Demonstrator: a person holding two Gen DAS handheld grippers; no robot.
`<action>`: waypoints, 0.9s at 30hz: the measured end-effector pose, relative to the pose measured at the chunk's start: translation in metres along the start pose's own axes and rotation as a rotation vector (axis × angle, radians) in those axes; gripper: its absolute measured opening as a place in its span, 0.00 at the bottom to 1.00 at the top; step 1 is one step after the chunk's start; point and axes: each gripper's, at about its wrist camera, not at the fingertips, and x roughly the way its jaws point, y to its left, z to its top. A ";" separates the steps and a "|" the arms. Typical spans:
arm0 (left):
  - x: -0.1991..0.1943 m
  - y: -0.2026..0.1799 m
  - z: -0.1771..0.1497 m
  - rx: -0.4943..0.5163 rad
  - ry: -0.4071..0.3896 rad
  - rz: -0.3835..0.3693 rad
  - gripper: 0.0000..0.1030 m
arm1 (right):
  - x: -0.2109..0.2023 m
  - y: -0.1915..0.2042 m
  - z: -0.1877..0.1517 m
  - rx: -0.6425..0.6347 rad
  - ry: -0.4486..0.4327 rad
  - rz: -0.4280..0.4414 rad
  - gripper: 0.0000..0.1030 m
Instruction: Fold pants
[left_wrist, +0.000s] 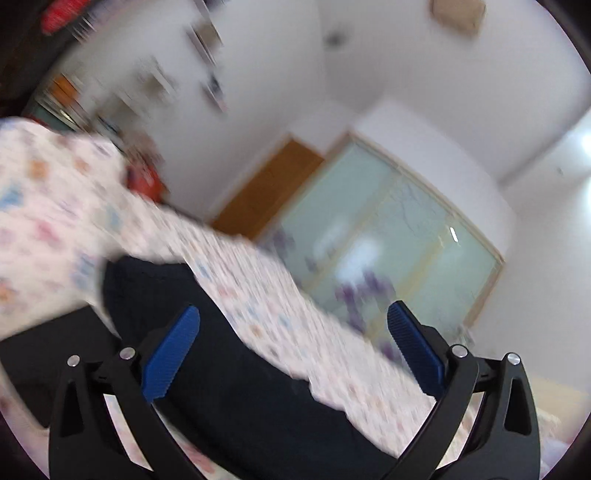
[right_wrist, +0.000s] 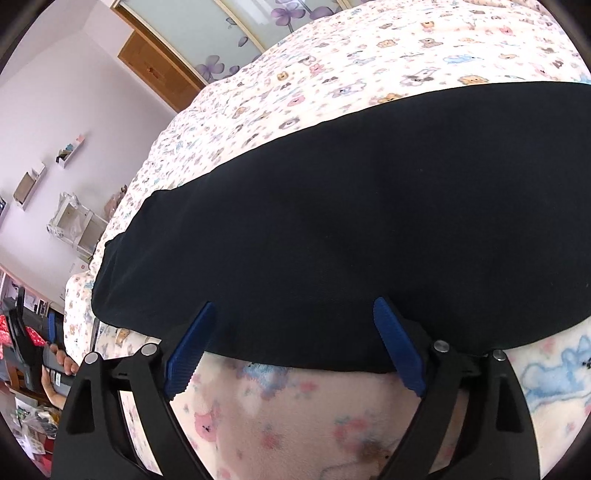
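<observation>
Black pants (right_wrist: 351, 221) lie flat in a long folded band across a bed cover (right_wrist: 332, 55) printed with small animals. My right gripper (right_wrist: 294, 303) points down at the near edge of the pants. Its blue pads (right_wrist: 190, 350) stand wide apart, open, and do not press on the cloth. In the blurred left wrist view the pants (left_wrist: 221, 369) run from the lower middle up to the left over the same cover (left_wrist: 55, 221). My left gripper (left_wrist: 293, 308) is held level above them, open, with nothing between its pads (left_wrist: 170, 358).
A wardrobe with frosted sliding doors (left_wrist: 388, 221) and a wooden door (left_wrist: 269, 184) stand beyond the bed. White wall shelves (right_wrist: 70, 218) hang at the left. A hand (right_wrist: 61, 363) on a black device shows at the far left beside the bed's edge.
</observation>
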 end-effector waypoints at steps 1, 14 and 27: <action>0.020 0.002 -0.004 -0.014 0.106 -0.023 0.98 | 0.000 0.000 -0.001 -0.004 0.000 -0.001 0.88; 0.078 0.036 -0.053 -0.005 0.481 0.289 0.98 | -0.069 -0.038 0.015 0.223 -0.259 0.066 0.86; 0.082 0.027 -0.059 0.077 0.477 0.333 0.98 | -0.166 -0.193 -0.033 0.794 -0.502 -0.039 0.67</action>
